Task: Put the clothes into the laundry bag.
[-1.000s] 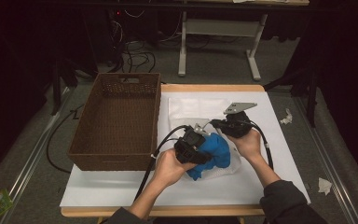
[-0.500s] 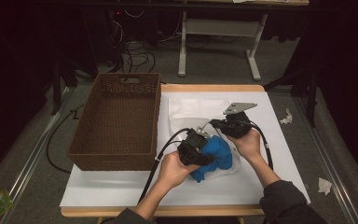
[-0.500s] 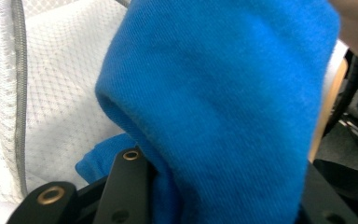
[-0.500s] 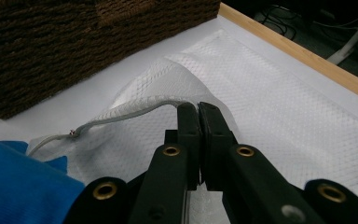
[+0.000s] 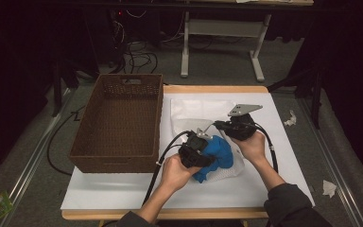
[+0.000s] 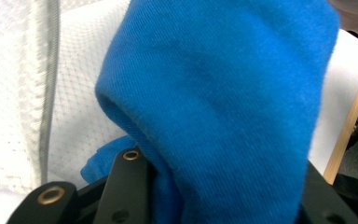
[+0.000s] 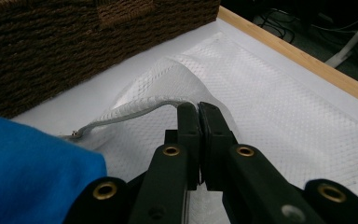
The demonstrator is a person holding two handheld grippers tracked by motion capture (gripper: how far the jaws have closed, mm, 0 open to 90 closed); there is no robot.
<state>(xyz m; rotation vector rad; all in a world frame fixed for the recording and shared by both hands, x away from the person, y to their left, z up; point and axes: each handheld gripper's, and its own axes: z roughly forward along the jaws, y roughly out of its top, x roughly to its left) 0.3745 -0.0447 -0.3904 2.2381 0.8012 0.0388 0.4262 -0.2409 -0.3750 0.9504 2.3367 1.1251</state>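
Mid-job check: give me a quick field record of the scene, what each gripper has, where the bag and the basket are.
left gripper: shut on the blue cloth
right gripper: shut on the zipper edge of the white mesh bag, lifting it
blue cloth position: at the bag's opening, partly on the mesh
wicker basket: empty, on the table's left part
table: white-covered, wooden edge

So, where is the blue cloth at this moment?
In the high view the blue cloth lies near the table's middle, right of the wicker basket, on the white mesh bag, clamped in the left gripper.
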